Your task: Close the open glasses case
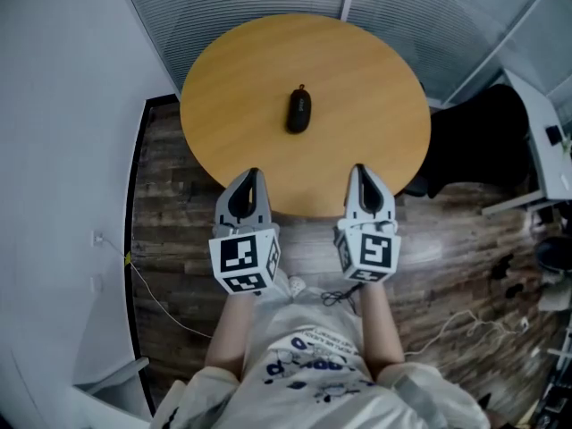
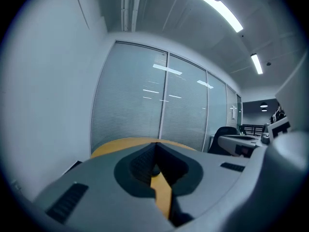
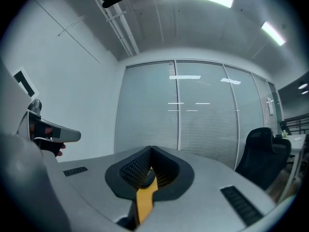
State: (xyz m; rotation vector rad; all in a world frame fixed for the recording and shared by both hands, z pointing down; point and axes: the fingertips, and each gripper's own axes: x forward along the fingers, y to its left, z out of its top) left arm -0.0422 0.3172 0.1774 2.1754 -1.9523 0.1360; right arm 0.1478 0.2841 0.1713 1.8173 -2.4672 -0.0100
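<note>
A dark oval glasses case (image 1: 298, 112) lies near the middle of the round wooden table (image 1: 375, 79); from above its lid looks down. Both grippers hover at the table's near edge, well short of the case, pointing toward it. My left gripper (image 1: 251, 173) is shut and empty, its jaws meeting in the left gripper view (image 2: 155, 144). My right gripper (image 1: 358, 168) is shut and empty too (image 3: 151, 149). Through the slit under the right jaws I see the tabletop (image 3: 144, 202) and a small dark shape, the case (image 3: 148, 177).
A black office chair (image 1: 474, 141) stands just right of the table, with a white desk (image 1: 550, 150) beyond it. Cables (image 1: 161, 307) trail over the wooden floor. A white wall runs along the left, and glass panels with blinds (image 3: 203, 115) stand behind the table.
</note>
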